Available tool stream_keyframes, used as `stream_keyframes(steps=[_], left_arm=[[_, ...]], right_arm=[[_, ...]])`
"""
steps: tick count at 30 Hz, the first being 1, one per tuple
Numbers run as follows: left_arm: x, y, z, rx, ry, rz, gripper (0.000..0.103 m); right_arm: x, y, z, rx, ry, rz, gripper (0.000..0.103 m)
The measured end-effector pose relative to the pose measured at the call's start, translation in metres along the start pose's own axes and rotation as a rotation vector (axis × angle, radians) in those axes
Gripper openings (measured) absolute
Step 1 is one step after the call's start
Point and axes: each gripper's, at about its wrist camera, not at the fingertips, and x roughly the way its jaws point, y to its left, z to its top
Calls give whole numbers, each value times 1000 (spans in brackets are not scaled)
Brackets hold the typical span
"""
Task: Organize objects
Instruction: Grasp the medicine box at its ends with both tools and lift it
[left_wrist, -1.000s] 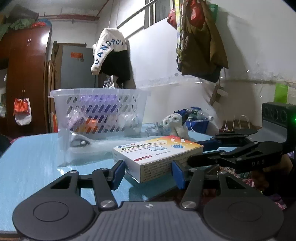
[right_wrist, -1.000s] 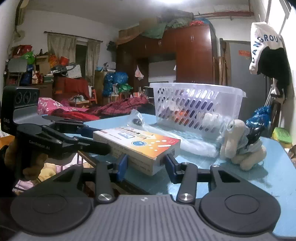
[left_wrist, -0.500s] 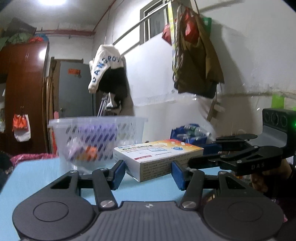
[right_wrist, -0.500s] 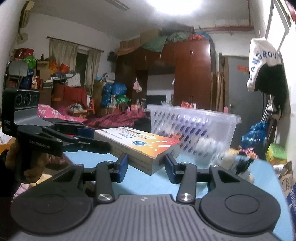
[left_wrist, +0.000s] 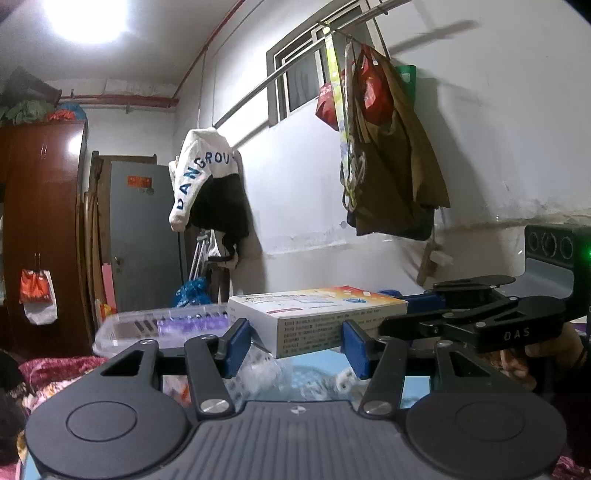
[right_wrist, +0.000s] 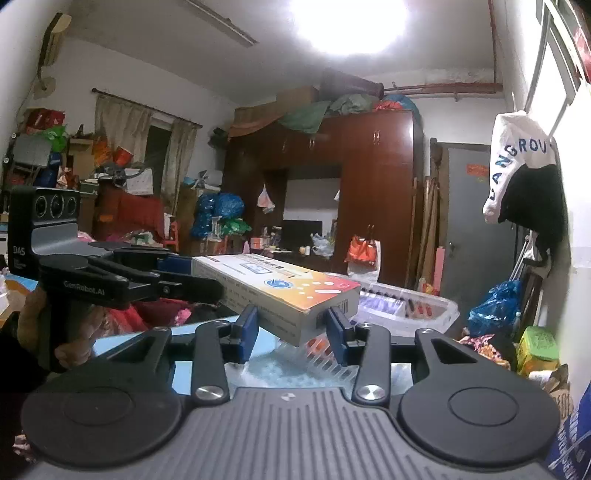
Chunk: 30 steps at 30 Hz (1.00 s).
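Note:
A white medicine box (left_wrist: 317, 314) with an orange and yellow top hangs in the air, held from two sides. In the left wrist view my left gripper (left_wrist: 297, 347) is shut on its near end, blue pads against both side faces. My right gripper (right_wrist: 293, 334) is shut on the other end of the box (right_wrist: 277, 291). Each gripper shows in the other's view: the right gripper (left_wrist: 424, 306) at the box's right, the left gripper (right_wrist: 192, 280) at its left. The white slotted basket (left_wrist: 166, 325) sits below and beyond the box, with purple and other items inside.
The blue table (right_wrist: 184, 369) lies under the grippers, with crinkled clear plastic (left_wrist: 288, 376) on it. The basket (right_wrist: 406, 306) stands at its far side. Clothes hang on the wall (left_wrist: 388, 166), and a wardrobe (right_wrist: 369, 203) and clutter fill the room behind.
Both grippers have risen together with the box, lifting it off the table. The basket and the table now sit lower in both views.

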Motion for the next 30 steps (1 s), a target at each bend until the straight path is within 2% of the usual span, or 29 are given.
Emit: stream_keyframes(steps=[11, 23, 30], left_arm=[[44, 26, 26, -9, 29, 15, 57], [87, 69, 37, -72, 63, 25, 56], [119, 86, 41, -87, 106, 56, 55]], right_arm=[[26, -17, 14, -2, 35, -52, 42], [59, -39, 25, 17, 91, -63, 42], [79, -54, 26, 41, 131, -76, 42]])
